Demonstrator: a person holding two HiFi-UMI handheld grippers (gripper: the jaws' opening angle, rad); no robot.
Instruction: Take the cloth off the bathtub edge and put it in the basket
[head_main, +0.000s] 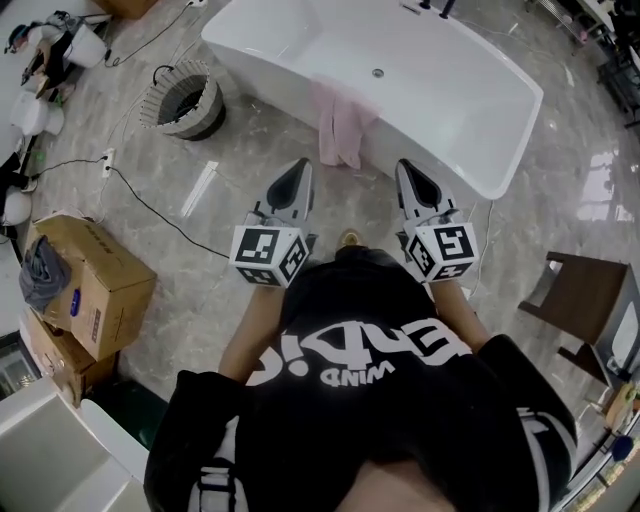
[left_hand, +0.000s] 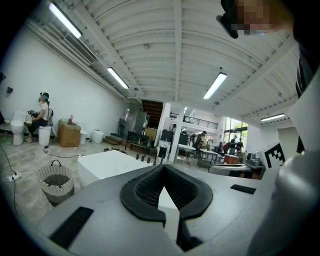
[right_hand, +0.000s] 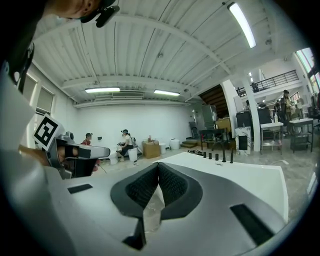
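Both of your grippers sit low in the middle of the head view and point toward the bathtub (head_main: 450, 100), which runs across the top of the frame. Your left gripper (head_main: 299, 168) is clenched. Its own view shows the two tips meeting with nothing between them. Your right gripper (head_main: 409, 168) is likewise clenched and empty, tips pressed together.

The pink cloth (head_main: 340, 125) hangs draped over the near edge of the bathtub at upper centre, just beyond the two grippers and between them. Neither gripper touches it. The basket (head_main: 200, 120) stands on the floor at upper left, beside the bathtub's left end and well apart from the cloth.

A cardboard box (head_main: 95, 275) sits at the left edge of the frame, and a chair (head_main: 585, 295) at the right edge.
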